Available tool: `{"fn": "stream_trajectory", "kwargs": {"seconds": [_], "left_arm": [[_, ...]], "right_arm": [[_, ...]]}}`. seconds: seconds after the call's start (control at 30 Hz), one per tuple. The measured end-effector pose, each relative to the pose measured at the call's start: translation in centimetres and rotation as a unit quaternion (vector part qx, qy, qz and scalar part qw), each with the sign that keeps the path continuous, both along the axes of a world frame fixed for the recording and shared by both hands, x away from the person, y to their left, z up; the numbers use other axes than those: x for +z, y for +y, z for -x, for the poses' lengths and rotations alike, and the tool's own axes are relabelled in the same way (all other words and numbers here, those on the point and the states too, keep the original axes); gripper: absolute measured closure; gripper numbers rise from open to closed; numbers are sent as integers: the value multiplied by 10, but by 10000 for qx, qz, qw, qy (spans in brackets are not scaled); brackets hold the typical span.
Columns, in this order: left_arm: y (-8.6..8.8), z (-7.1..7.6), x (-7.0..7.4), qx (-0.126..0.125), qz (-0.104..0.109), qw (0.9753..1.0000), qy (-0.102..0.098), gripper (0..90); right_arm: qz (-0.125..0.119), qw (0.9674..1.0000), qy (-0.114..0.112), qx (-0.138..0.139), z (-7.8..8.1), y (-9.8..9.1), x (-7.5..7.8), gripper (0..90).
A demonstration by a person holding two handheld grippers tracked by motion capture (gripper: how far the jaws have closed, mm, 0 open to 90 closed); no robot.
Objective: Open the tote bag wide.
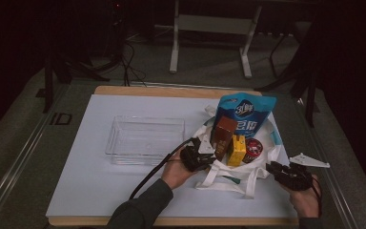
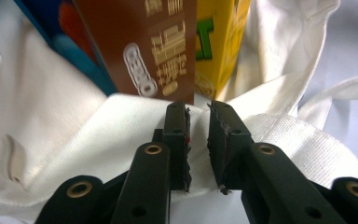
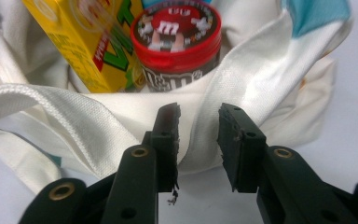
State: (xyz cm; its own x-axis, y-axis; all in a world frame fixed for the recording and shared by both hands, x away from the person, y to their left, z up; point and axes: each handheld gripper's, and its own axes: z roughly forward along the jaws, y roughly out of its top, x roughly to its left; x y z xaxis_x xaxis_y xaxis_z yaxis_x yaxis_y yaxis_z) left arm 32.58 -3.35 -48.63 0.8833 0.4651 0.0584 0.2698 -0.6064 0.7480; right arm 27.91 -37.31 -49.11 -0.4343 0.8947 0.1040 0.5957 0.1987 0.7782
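A white tote bag (image 1: pixel 228 179) lies open on the table, holding a blue pouch (image 1: pixel 245 112), a brown carton (image 1: pixel 224 131), a yellow carton (image 1: pixel 237 150) and a red-lidded candy jar (image 1: pixel 253 150). My left gripper (image 1: pixel 201 151) is at the bag's left rim. In the left gripper view its jaws (image 2: pixel 198 109) stand narrowly apart with the bag cloth (image 2: pixel 51 140) between them, below the brown carton (image 2: pixel 144 46). My right gripper (image 1: pixel 272 168) is at the bag's right rim. There its jaws (image 3: pixel 199 112) straddle a cloth fold (image 3: pixel 261 74), open, in front of the jar (image 3: pixel 177 32).
A clear plastic tray (image 1: pixel 145 140) sits left of the bag on the white tabletop (image 1: pixel 90 191). The bag's handles (image 1: pixel 252 188) trail toward the front edge. A black cable (image 1: pixel 152 174) runs back from the left gripper. A white frame's legs (image 1: pixel 174 52) stand beyond the table.
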Motion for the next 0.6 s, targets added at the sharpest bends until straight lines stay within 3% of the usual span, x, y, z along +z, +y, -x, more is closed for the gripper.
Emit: {"fn": "stream_trajectory", "kwargs": {"seconds": [0.17,0.47,0.6], "left_arm": [[-4,0,-17,130,-238,9996,46,839],[-13,-3,-30,261,-497,9984,66,895],[-15,-2,-31,293,-525,9982,23,896]], "right_arm": [[132,9998,147,3,-6,6,-13,736],[416,9979,479,-145,-19,19,-25,759],[482,9974,462,-283,-20,24,-28,759]]}}
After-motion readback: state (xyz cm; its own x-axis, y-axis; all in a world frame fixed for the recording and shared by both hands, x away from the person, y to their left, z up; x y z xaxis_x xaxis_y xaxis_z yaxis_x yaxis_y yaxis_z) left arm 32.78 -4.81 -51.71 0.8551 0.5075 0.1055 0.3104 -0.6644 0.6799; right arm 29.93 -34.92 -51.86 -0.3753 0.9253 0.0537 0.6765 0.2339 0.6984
